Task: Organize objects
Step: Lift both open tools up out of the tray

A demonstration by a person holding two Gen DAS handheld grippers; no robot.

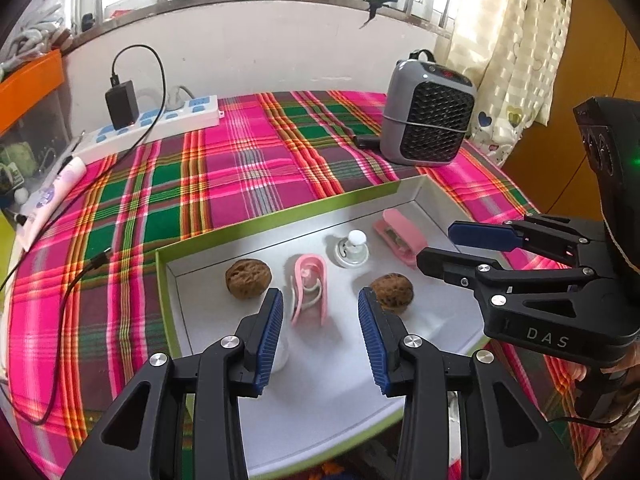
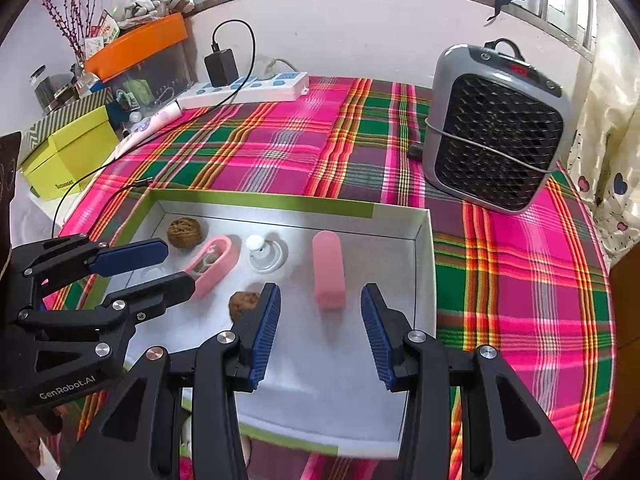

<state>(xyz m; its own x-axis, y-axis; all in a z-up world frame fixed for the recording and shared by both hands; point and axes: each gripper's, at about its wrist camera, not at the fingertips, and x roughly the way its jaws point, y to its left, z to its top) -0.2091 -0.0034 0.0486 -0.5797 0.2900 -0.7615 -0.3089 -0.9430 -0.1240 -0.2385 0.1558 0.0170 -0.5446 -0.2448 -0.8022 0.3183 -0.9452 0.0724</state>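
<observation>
Judging by the tray [image 1: 192,236], we are nearly done — two walnuts [image 1: 248,279], clip [image 1: 309,288], knob [image 1: 352,248] and pink case [image 2: 329,274] lie inside; left gripper [image 1: 320,332] and right gripper [image 2: 320,334] hover released at 6 o'clock, nothing held.

A grey heater [image 2: 496,128] and white power strip [image 2: 248,88] sit on the plaid cloth [image 2: 280,144].
</observation>
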